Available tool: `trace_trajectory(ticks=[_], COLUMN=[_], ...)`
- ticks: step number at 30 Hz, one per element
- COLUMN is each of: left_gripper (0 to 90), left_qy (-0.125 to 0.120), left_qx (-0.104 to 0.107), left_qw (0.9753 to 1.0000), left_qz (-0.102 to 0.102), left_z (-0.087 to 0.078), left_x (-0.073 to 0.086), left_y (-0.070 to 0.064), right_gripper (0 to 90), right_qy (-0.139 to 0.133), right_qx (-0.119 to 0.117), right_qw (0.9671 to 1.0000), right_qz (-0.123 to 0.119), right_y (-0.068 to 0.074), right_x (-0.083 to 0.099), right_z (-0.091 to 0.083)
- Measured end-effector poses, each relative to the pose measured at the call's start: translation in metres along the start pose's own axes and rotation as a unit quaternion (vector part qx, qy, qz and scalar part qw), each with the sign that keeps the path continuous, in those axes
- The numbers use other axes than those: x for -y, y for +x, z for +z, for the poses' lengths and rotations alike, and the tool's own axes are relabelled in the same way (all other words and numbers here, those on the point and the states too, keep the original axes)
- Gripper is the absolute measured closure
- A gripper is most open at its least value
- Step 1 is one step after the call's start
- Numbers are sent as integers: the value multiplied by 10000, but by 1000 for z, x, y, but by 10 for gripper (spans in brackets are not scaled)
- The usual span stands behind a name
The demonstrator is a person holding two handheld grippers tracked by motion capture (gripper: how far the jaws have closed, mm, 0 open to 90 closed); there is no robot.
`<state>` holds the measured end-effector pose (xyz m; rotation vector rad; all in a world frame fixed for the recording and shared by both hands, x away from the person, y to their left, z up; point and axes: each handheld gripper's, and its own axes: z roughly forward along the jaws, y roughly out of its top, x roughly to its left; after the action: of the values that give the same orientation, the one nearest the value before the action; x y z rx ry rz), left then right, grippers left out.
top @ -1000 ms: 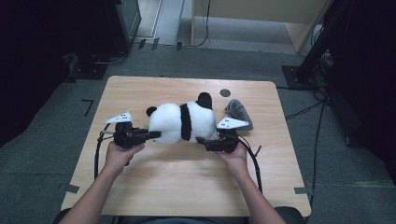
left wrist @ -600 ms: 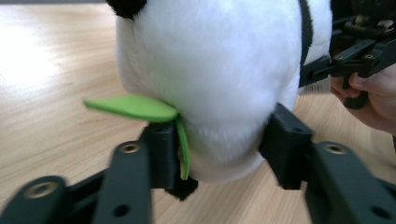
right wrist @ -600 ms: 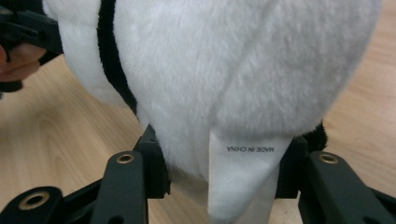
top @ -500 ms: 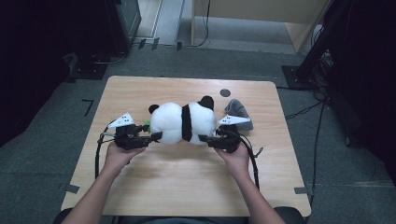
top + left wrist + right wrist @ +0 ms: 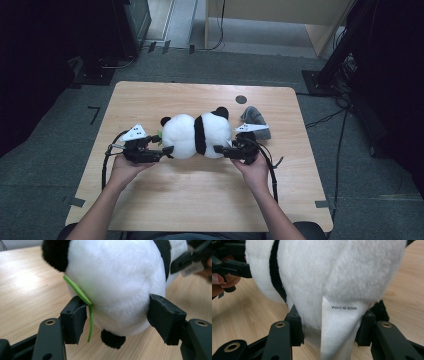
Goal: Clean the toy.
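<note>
A black-and-white panda plush lies across the middle of the wooden table, held from both ends. My left gripper has its jaws pressed on either side of the plush's white end, and a green felt leaf lies against one jaw. My right gripper is shut on the other end of the plush, with the white "MADE IN CHINA" label hanging between its jaws. The left gripper view and the right gripper view each show the other gripper farther off.
A crumpled grey cloth lies just behind my right gripper. A small dark round spot marks the table near its far edge. Bare wood lies in front of the plush and at the far left.
Hardly anything differs: the plush has shifted very slightly toward me between the two grippers, and both hands keep their places.
</note>
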<state>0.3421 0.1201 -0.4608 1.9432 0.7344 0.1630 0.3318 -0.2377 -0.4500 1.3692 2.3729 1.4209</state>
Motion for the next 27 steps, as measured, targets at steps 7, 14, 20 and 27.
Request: trace_trajectory(ticks=[7, 14, 20, 27], left_gripper=[331, 330, 327, 327], left_qy=[221, 197, 208, 305], left_qx=[63, 49, -12, -49], left_qw=[9997, 9996, 9994, 9991], left_qz=[-121, -217, -283, -284], left_z=[7, 12, 16, 18], left_x=[4, 7, 9, 11], left_y=[3, 9, 14, 17], right_gripper=[504, 460, 392, 349], right_qy=[219, 164, 33, -186], right_qx=[-148, -164, -172, -185], right_qw=[9994, 9995, 9997, 9996], right_qz=[241, 236, 181, -142], right_y=[-8, -12, -15, -18], right_x=[3, 4, 4, 9], right_z=[3, 6, 9, 12])
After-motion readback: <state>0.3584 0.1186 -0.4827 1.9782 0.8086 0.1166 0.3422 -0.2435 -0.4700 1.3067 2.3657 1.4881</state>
